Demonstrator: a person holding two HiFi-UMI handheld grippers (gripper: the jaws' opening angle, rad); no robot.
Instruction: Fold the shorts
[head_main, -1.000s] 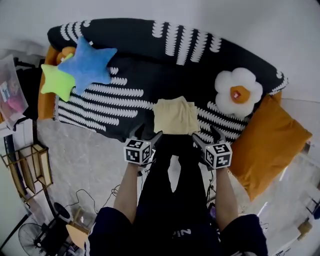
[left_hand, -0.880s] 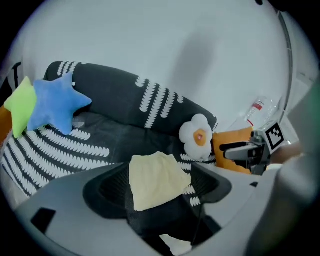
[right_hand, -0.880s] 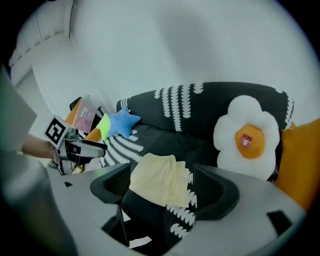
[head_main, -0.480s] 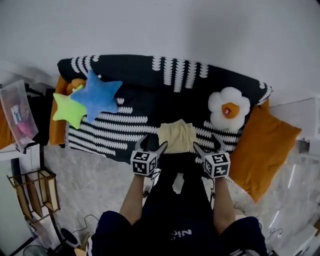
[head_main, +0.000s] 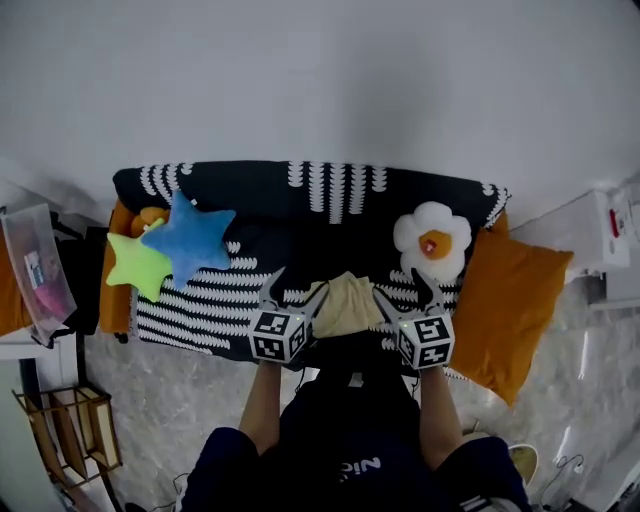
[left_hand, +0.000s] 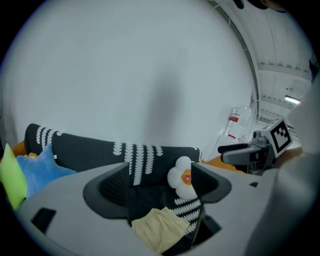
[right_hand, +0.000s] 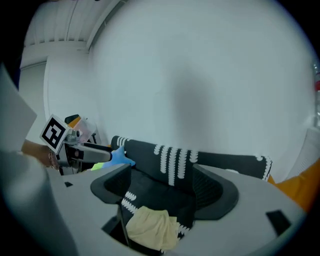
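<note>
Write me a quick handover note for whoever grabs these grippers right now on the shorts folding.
Left gripper: open, empty, at the sofa's front edge.
Right gripper: open, empty, alongside it.
Yellow shorts: on the sofa seat between the two grippers, in neither one's jaws.
Done: the shorts appear folded into a compact bundle.
Left: perhaps only neatening the edges.

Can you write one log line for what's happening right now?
left hand-held gripper: open, empty | right hand-held gripper: open, empty | shorts: pale yellow, folded, on sofa, not gripped
</note>
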